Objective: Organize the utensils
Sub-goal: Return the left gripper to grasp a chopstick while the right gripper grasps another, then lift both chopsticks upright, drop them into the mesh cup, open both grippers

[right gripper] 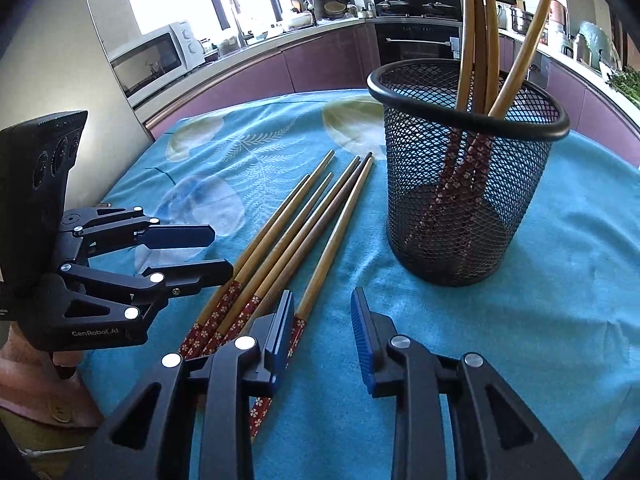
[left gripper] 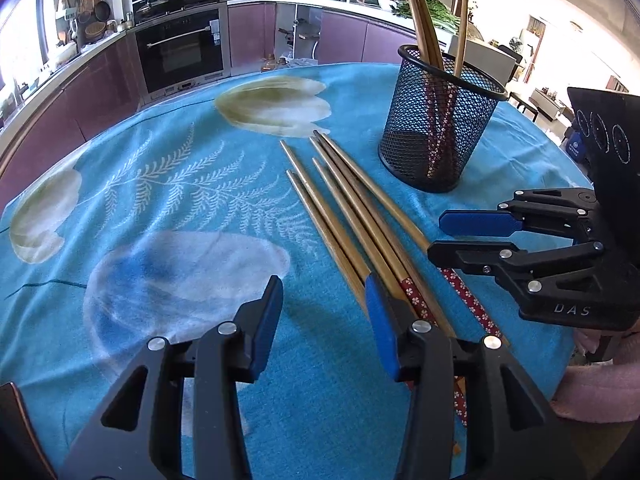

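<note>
Several bamboo chopsticks with red flowered handles lie side by side on the blue cloth, tips pointing away from me. A black mesh holder stands behind them to the right, with several chopsticks upright in it, handles down. My left gripper is open over bare cloth, its right finger above the handle ends. My right gripper is open just right of the handles, with only cloth between its pads.
The table carries a blue flowered cloth. A person's pink sleeve shows behind each gripper. Purple kitchen cabinets, an oven and a microwave stand beyond the table's far edge.
</note>
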`<action>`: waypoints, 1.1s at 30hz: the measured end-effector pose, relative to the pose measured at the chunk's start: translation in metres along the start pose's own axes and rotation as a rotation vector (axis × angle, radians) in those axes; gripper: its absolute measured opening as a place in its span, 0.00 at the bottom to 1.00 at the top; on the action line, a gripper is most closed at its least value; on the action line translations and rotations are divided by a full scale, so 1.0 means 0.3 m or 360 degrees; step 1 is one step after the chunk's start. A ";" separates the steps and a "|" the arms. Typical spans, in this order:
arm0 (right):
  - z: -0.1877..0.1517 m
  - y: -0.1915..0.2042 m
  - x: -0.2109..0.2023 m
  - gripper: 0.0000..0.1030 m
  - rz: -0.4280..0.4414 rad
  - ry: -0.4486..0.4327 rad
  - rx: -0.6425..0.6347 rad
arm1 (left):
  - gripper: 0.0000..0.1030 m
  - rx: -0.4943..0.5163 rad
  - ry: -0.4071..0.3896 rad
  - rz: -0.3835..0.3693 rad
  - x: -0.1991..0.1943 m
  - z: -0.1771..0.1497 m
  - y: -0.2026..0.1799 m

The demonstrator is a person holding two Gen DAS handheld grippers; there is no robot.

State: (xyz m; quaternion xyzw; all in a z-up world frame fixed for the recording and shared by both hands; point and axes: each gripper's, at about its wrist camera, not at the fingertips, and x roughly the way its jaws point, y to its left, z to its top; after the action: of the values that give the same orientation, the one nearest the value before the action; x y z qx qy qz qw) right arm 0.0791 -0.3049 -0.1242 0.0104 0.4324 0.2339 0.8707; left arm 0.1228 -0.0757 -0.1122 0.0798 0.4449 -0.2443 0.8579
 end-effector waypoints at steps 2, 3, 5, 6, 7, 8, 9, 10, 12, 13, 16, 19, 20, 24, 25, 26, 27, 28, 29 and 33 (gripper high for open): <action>0.007 0.001 0.005 0.26 -0.0002 -0.0003 -0.0003 | 0.42 -0.0001 0.0001 0.0000 0.005 0.005 0.001; 0.010 0.002 0.006 0.26 -0.0002 -0.0005 -0.0001 | 0.42 -0.0001 0.0003 0.0003 0.010 0.007 0.002; 0.019 0.005 0.011 0.26 -0.0006 -0.0011 -0.0004 | 0.42 0.0013 0.0008 0.0011 0.018 0.015 -0.002; 0.024 0.006 0.015 0.26 -0.0013 -0.0014 -0.0009 | 0.42 0.0019 0.0008 0.0017 0.021 0.016 -0.004; 0.028 0.005 0.018 0.26 -0.0017 -0.0015 -0.0009 | 0.39 0.0023 0.0007 0.0013 0.022 0.018 -0.005; 0.031 0.002 0.024 0.26 -0.0023 -0.0015 -0.0005 | 0.35 0.0022 0.0009 0.0004 0.023 0.019 -0.003; 0.034 0.001 0.028 0.26 -0.0029 -0.0015 -0.0004 | 0.33 0.0017 0.0013 0.0008 0.024 0.019 0.001; 0.036 -0.001 0.030 0.26 -0.0033 -0.0017 -0.0002 | 0.32 0.0013 0.0023 0.0016 0.028 0.020 0.006; 0.040 -0.002 0.035 0.26 -0.0036 -0.0021 0.0004 | 0.29 -0.0006 0.0030 0.0000 0.027 0.021 0.020; 0.042 -0.002 0.037 0.26 -0.0039 -0.0021 0.0006 | 0.27 -0.0012 0.0034 -0.0002 0.028 0.021 0.025; 0.052 0.002 0.048 0.26 -0.0049 -0.0020 0.0005 | 0.27 -0.0025 0.0039 0.0004 0.034 0.028 0.032; 0.062 0.002 0.057 0.23 -0.0052 -0.0025 0.0018 | 0.22 -0.0038 0.0036 0.0009 0.043 0.039 0.034; 0.064 -0.003 0.059 0.18 -0.0050 -0.0026 0.0032 | 0.17 -0.0052 0.0036 0.0010 0.047 0.044 0.036; 0.062 -0.018 0.058 0.09 0.0000 -0.0035 0.0098 | 0.11 -0.0106 0.0034 -0.0007 0.045 0.045 0.045; 0.062 -0.020 0.056 0.09 0.0005 -0.0038 0.0110 | 0.10 -0.0115 0.0030 -0.0005 0.043 0.043 0.045; 0.060 -0.026 0.053 0.08 0.0014 -0.0043 0.0129 | 0.09 -0.0128 0.0026 -0.0005 0.040 0.042 0.047; 0.059 -0.030 0.049 0.08 0.0017 -0.0050 0.0143 | 0.09 -0.0139 0.0022 -0.0009 0.037 0.040 0.050; 0.058 -0.034 0.043 0.07 0.0021 -0.0061 0.0157 | 0.08 -0.0150 0.0017 -0.0013 0.033 0.037 0.052; 0.057 -0.037 0.035 0.06 0.0031 -0.0070 0.0168 | 0.08 -0.0163 0.0008 -0.0011 0.025 0.035 0.055; 0.050 -0.032 0.002 0.05 0.0088 -0.0108 0.0164 | 0.07 -0.0178 -0.0023 -0.0044 0.001 0.031 0.056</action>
State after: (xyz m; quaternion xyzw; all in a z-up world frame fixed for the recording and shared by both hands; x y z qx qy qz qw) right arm 0.0946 -0.3105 -0.1172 0.0750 0.4138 0.2349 0.8763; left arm 0.1381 -0.0644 -0.1083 0.0239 0.4525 -0.2314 0.8609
